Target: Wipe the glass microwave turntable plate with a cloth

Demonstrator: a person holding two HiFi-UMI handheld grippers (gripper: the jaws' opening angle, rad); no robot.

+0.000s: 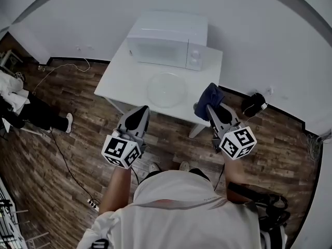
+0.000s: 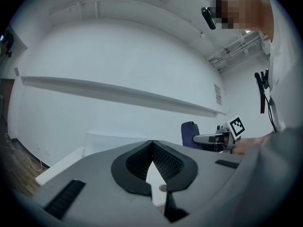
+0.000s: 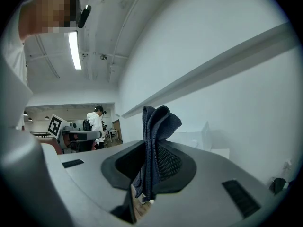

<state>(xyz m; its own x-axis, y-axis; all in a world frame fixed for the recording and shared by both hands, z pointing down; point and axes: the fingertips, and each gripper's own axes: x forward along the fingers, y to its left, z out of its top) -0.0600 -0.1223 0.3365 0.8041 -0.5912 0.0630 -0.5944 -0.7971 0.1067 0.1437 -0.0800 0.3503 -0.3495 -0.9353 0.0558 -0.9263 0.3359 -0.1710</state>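
The clear, round glass turntable plate (image 1: 167,88) lies flat on the white counter (image 1: 119,82), just in front of the microwave (image 1: 168,39). The right claw (image 1: 211,109) is clamped on a folded dark-blue cloth (image 1: 210,95), near the plate's right. The left claw (image 1: 141,113) is closed with nothing in it.

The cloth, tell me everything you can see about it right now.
The cloth is dark blue, soft and finely textured, like microfibre. It is bunched into folds and pinched between the shut jaws of the right gripper. A folded end sticks out past the jaw tips and a shorter tail hangs behind them. In the head view it sits over the near right corner of the white table, apart from the glass plate. Whether it touches the tabletop cannot be told.
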